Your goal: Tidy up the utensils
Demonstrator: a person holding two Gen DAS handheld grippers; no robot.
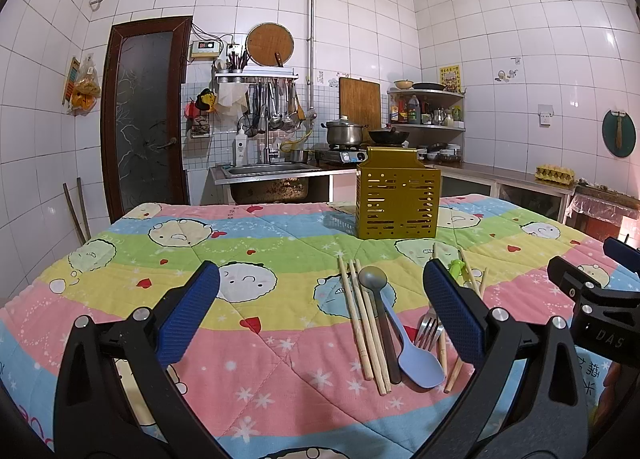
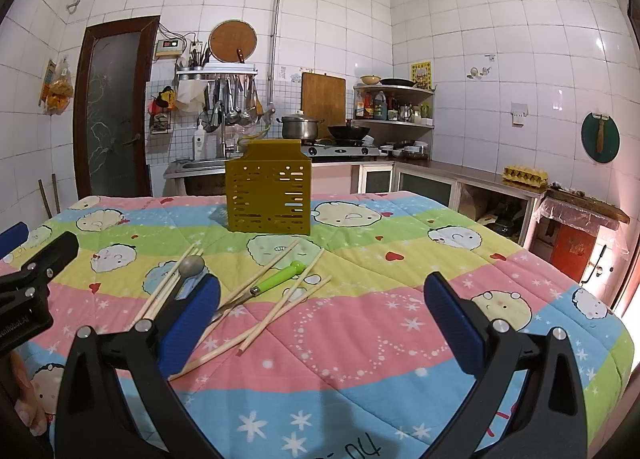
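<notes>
A gold slotted utensil holder [image 1: 398, 199] stands upright at the far middle of the quilted table; it also shows in the right wrist view [image 2: 268, 193]. Before it lie loose utensils: wooden chopsticks [image 1: 362, 331], a grey spoon [image 1: 373, 279], a blue spoon [image 1: 416, 359], a fork [image 1: 427, 333] and a green-handled tool [image 2: 280, 277]. More chopsticks [image 2: 280, 311] lie crossed in the right wrist view. My left gripper [image 1: 320, 311] is open and empty, above the table left of the utensils. My right gripper [image 2: 322, 313] is open and empty, right of them.
The table is covered by a colourful cartoon quilt [image 1: 240, 243]. Behind stand a sink [image 1: 264, 171], a stove with a pot [image 1: 344, 133] and a wok [image 1: 388, 135], and a counter with an egg carton [image 2: 525, 173].
</notes>
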